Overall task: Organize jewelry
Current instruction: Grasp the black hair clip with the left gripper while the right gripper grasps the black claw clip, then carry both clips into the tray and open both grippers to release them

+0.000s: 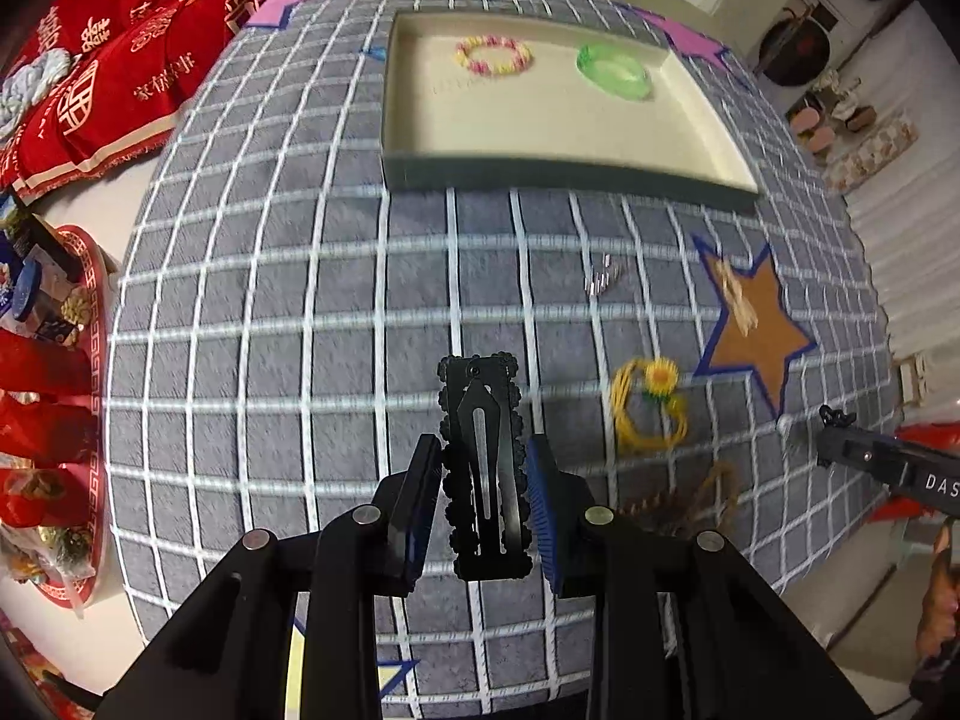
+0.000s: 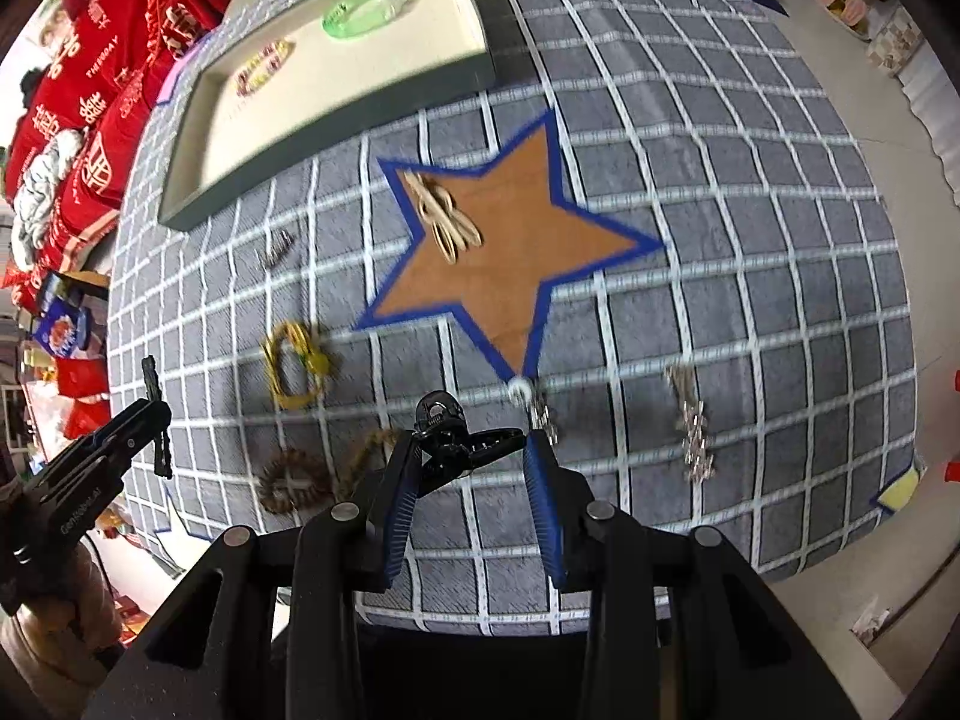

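My left gripper (image 1: pixel 483 450) is shut on a black scalloped snap hair clip (image 1: pixel 485 480), held upright above the grey checked cloth (image 1: pixel 270 330). In the right wrist view my right gripper (image 2: pixel 471 441) is shut on a black claw clip (image 2: pixel 447 438), also off the cloth. A cream tray (image 1: pixel 540 171) lies beyond, holding a pink-yellow beaded bracelet (image 1: pixel 493 56) and a green bangle (image 1: pixel 613 71). The same tray (image 2: pixel 336 114) appears at the upper left of the right wrist view. The left gripper (image 2: pixel 153 414) shows at that view's left edge.
Loose on the cloth: a yellow sunflower hair tie (image 2: pixel 294 369), a beige clip (image 2: pixel 444 219) on the brown star (image 2: pixel 516 252), a brown braided band (image 2: pixel 294 480), a small silver piece (image 2: pixel 276 249), a silver chain (image 2: pixel 693 420). Red cushions (image 1: pixel 120 60) and a red snack tray (image 1: pixel 90 420) border the left.
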`<state>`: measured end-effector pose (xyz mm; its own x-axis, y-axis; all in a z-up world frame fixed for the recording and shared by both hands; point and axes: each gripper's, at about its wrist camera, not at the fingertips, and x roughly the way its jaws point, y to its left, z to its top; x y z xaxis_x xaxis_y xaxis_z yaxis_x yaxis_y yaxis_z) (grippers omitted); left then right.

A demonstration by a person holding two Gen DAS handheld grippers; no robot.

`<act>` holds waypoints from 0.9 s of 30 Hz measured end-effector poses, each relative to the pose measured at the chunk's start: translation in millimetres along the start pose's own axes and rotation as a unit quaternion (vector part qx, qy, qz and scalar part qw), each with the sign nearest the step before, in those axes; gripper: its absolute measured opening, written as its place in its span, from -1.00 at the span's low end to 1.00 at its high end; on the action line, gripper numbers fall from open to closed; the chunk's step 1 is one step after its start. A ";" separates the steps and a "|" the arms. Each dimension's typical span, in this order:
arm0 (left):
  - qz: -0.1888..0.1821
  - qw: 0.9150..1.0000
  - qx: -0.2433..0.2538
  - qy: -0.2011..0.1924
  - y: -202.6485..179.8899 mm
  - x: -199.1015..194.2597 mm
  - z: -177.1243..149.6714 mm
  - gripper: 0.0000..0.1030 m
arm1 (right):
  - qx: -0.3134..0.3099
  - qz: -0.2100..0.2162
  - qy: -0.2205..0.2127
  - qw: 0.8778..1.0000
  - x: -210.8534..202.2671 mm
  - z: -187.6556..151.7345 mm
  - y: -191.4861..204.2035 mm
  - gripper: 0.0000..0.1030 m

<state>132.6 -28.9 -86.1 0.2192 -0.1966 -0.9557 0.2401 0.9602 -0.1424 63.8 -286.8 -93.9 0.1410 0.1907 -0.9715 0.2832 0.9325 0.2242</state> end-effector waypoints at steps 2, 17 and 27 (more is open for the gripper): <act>0.000 1.000 0.000 -0.009 0.9 -6.3 8.1 -0.27 | -0.003 0.003 -0.007 1.000 -3.9 6.1 5.4 -0.26; 0.005 0.998 0.007 -0.054 -9.9 -14.4 115.6 -0.27 | -0.041 0.026 -0.054 0.997 -26.3 120.1 40.6 -0.26; 0.017 0.999 -0.014 -0.042 -17.2 28.7 183.0 -0.27 | -0.077 0.032 -0.042 0.996 0.0 199.7 63.7 -0.26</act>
<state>307.9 -87.4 -63.9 0.3064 -0.1788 -0.9350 0.2050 0.9716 -0.1186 271.3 -288.7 -64.2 0.2349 0.2317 -0.9440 0.1233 0.9562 0.2654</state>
